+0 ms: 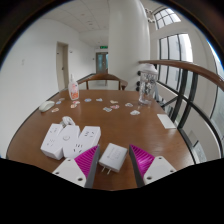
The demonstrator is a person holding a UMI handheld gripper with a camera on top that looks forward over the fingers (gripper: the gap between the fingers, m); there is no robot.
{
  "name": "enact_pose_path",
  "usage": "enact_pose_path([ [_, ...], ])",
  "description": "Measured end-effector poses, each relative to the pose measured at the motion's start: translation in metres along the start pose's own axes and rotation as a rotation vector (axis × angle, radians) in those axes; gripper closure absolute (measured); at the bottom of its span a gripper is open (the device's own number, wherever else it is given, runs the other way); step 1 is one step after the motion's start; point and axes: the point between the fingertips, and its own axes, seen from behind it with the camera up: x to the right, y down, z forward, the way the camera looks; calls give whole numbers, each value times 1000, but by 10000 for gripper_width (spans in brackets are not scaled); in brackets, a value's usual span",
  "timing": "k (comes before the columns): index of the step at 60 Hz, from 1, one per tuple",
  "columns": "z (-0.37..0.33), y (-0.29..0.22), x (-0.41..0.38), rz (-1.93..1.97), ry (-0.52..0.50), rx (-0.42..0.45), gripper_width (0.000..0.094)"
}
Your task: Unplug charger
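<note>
The charger is sat dead centre between the open jaws of the gripper, gaps either side, right of the power strip on the desk.

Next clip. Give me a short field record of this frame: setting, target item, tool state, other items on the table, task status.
setting: round wooden table in a room with large windows
target: white charger, between the tool's fingers
tool: tool open; pink pads either side of the charger, contact unclear
nearby: white power strip and white adapter just beyond the fingers
farther: bottle, small scattered cards
status: charger not yet visibly pulled free; what it plugs into is hidden
</note>
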Motion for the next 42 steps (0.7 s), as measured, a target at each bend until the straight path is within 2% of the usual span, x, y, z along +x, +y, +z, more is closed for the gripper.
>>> enact_pose_path([
  [15,-46,-3,2,34,-3,52,139],
  [30,-121,2,-13,-38,-9,101,86],
  [42,-163,6,-9,-67,16,142,86],
])
